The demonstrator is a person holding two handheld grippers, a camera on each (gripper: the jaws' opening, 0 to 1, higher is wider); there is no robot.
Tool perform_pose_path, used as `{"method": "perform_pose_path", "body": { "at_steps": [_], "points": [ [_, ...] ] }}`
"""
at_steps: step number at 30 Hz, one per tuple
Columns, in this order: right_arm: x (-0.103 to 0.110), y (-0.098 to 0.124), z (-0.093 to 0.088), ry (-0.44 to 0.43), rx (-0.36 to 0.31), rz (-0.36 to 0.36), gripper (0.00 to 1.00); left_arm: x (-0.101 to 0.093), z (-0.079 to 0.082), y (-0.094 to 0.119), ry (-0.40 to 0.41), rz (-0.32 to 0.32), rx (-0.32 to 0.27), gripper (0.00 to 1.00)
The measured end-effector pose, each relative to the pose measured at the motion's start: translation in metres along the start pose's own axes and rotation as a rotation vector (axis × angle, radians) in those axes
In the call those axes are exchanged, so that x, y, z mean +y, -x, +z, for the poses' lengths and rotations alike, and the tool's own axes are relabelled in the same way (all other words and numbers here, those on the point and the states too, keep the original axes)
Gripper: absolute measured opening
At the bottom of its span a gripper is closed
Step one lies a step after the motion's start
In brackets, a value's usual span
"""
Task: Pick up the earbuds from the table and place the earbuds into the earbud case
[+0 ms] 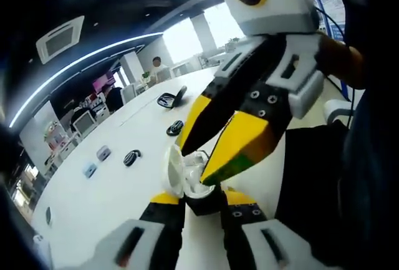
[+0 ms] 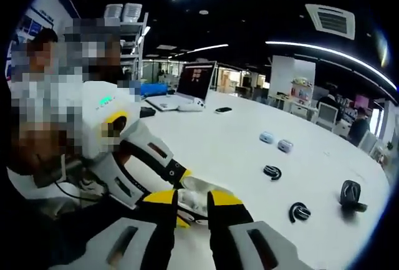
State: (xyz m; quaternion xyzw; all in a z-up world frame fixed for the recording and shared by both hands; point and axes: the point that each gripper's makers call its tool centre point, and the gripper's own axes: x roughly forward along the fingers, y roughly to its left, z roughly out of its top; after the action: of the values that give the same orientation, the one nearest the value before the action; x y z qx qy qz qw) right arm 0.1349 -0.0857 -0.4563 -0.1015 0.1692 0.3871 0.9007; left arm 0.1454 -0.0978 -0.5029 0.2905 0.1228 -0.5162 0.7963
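Two tools meet over the white counter (image 1: pixel 93 207) — left tool (image 1: pixel 202 200) clamps the open earbud case (image 1: pixel 187 176); right tool's (image 2: pixel 192 206) grip can't be told.

I can't read a single word, number or brand mark in either gripper view from here. The wall displays (image 1: pixel 55 134) far across the room in the left gripper view carry coloured patches too small and blurred to make out, and the laptop screen (image 2: pixel 197 81) at the far end of the white table (image 2: pixel 237 151) in the right gripper view is dark with nothing legible on it.
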Motion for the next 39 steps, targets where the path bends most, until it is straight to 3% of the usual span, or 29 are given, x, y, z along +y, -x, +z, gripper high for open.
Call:
{"method": "perform_pose_path", "body": {
  "at_steps": [8,11,12,13,14,16,20,22,25,31,39],
  "points": [
    [-0.023,0.009,0.003,-0.083,-0.039,-0.006,0.18,-0.002,-0.001,0.001,0.003,-0.007,-0.007,0.25],
    [-0.022,0.013,0.014,-0.066,-0.091,0.09,0.25,-0.002,-0.002,0.002,0.003,-0.018,-0.015,0.24],
    [-0.016,0.015,0.014,-0.02,-0.082,0.163,0.33,-0.002,-0.002,0.002,0.01,-0.025,-0.02,0.24],
    [-0.017,0.015,0.012,0.013,-0.058,0.179,0.37,-0.002,-0.002,0.002,0.016,-0.031,-0.025,0.24],
    [-0.021,0.015,0.01,0.1,-0.03,0.172,0.39,-0.001,-0.002,0.002,0.019,-0.033,-0.026,0.24],
    [-0.027,0.014,0.004,0.288,0.041,0.17,0.39,-0.002,-0.002,0.002,0.02,-0.039,-0.03,0.24],
    [-0.022,0.011,-0.005,0.452,0.119,0.254,0.39,-0.003,-0.001,0.002,0.014,-0.054,-0.032,0.25],
    [-0.02,0.007,-0.011,0.597,0.172,0.305,0.39,-0.002,-0.001,0.002,0.012,-0.059,-0.033,0.25],
    [-0.023,-0.001,-0.019,0.748,0.233,0.333,0.39,-0.003,-0.001,0.002,0.005,-0.068,-0.031,0.24],
    [-0.018,-0.015,-0.026,0.863,0.311,0.424,0.4,-0.004,0.001,0.003,-0.044,-0.085,-0.016,0.24],
    [-0.013,-0.023,-0.031,0.975,0.353,0.474,0.43,-0.004,0.001,0.003,-0.092,-0.096,-0.002,0.24]
  ]
}}
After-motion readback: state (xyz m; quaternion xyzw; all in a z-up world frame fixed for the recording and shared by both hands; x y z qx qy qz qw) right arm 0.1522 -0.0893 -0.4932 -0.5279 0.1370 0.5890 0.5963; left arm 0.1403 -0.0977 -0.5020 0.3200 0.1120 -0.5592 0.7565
